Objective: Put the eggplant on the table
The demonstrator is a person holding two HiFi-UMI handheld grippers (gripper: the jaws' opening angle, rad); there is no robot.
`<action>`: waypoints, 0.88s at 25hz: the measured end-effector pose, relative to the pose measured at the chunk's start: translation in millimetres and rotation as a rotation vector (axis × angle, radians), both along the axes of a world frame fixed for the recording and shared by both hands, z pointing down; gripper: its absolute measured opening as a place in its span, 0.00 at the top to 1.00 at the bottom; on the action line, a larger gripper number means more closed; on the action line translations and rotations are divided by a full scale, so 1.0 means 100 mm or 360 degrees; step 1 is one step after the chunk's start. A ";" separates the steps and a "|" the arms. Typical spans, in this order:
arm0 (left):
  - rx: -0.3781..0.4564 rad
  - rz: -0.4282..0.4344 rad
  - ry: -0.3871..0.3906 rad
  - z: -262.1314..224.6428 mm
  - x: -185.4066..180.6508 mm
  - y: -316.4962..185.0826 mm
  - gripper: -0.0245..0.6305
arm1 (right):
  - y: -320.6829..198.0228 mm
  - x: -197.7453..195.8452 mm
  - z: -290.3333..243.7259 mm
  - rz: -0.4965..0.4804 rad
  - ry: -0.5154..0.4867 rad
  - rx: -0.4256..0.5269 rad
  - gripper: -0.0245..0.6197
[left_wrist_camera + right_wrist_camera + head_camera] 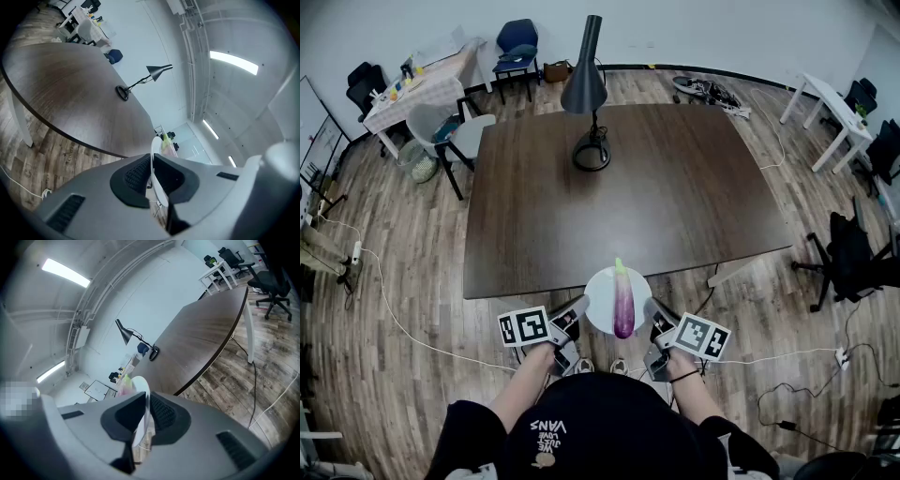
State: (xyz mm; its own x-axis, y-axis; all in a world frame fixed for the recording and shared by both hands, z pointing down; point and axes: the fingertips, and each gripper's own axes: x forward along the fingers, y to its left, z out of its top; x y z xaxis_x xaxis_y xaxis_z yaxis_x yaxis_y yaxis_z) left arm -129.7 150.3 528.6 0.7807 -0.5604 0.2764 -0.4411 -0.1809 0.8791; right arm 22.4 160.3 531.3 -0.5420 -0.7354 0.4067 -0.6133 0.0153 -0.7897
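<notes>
My left gripper [578, 307] and right gripper [655, 310] each pinch an opposite rim of the plate [600, 284], so it rides level and the eggplant [623, 305] can't roll off. It hangs at the desk's [675, 197] near edge.

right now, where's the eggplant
In the head view, low and central, the eggplant lies on a white plate clamped between the left gripper and right gripper, at the brown table's near edge.
</notes>
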 end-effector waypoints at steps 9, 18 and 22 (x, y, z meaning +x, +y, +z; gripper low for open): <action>0.0000 -0.0005 -0.0008 0.01 0.00 0.08 0.92 | 0.07 0.00 0.00 0.0000 0.0003 -0.0001 0.90; -0.0008 -0.0027 0.0000 0.03 0.10 0.11 0.92 | 0.07 0.10 0.00 0.0011 -0.0042 0.0019 0.90; -0.0003 -0.0042 -0.0006 0.03 0.15 0.12 0.93 | 0.06 0.16 0.00 -0.0011 -0.0044 0.0031 0.90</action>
State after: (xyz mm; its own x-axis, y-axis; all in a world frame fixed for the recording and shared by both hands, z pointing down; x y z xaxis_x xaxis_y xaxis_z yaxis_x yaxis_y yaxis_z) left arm -114.5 162.2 531.6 0.7644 -0.5805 0.2806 -0.4493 -0.1674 0.8776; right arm 38.3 166.1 531.7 -0.5579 -0.7392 0.3774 -0.5912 0.0348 -0.8058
